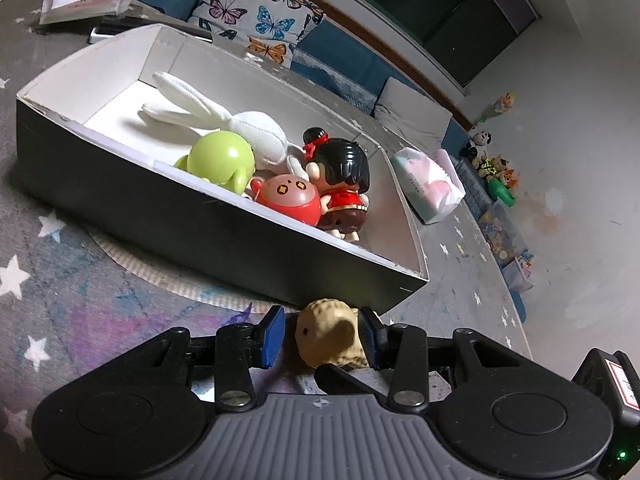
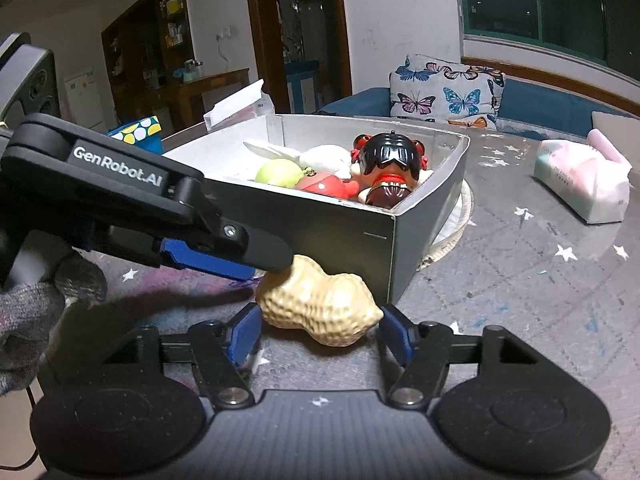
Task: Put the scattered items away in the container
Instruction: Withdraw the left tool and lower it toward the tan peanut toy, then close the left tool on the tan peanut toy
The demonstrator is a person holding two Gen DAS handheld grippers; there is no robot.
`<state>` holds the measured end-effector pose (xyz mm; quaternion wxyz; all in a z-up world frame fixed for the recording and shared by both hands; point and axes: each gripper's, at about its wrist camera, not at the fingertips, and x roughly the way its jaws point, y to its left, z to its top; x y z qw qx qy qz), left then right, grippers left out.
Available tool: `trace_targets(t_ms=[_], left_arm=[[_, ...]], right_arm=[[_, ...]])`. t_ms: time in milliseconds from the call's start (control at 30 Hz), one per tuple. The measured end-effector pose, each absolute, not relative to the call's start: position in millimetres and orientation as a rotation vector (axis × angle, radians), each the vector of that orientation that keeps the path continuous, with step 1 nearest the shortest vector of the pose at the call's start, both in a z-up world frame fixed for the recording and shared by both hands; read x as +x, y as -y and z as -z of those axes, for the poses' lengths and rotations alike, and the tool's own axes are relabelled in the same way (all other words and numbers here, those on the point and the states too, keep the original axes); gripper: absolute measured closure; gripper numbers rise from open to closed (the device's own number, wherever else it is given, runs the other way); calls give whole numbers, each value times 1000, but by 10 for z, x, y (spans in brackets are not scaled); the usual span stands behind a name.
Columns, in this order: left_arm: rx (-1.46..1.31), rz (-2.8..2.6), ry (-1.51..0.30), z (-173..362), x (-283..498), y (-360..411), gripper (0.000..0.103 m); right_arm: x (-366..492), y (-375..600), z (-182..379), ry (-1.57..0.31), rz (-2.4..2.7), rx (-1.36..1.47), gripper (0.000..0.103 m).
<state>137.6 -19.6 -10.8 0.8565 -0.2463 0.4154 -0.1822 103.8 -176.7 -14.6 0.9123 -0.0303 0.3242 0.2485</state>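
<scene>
A tan peanut toy [image 1: 326, 338] [image 2: 320, 308] lies on the star-patterned cloth, just in front of the box. My left gripper [image 1: 322, 336] is shut across one end of it, and one of its fingers [image 2: 268, 256] reaches in from the left in the right wrist view. My right gripper [image 2: 320, 332] spans the peanut lengthwise, a blue pad touching each end. The black box with a white inside [image 1: 160, 216] [image 2: 320, 232] holds a white plush rabbit [image 1: 224, 120], a green figure [image 1: 220, 160], a red round toy [image 1: 288, 196] and a black-haired doll [image 1: 344, 176].
A woven mat [image 1: 160, 272] lies under the box. A tissue pack [image 1: 428, 184] [image 2: 580, 184] sits to the right of it. A butterfly pillow [image 1: 256, 12] [image 2: 444, 88] and a blue sofa stand behind. A gloved hand [image 2: 32, 308] holds the left gripper.
</scene>
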Motion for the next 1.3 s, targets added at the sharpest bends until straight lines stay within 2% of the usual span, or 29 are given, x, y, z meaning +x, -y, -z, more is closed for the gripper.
trace_targets(t_ms=[267, 433, 1300], left_arm=[[-539, 388, -887, 179, 1419, 193, 62], [-533, 393, -883, 204, 1395, 189, 64], [-524, 384, -878, 160, 1336, 84, 68]], right_arm=[[1018, 1764, 121, -661, -524, -51, 44], [997, 1752, 103, -661, -534, -56, 53], [1046, 1745, 66, -663, -558, -64, 52]])
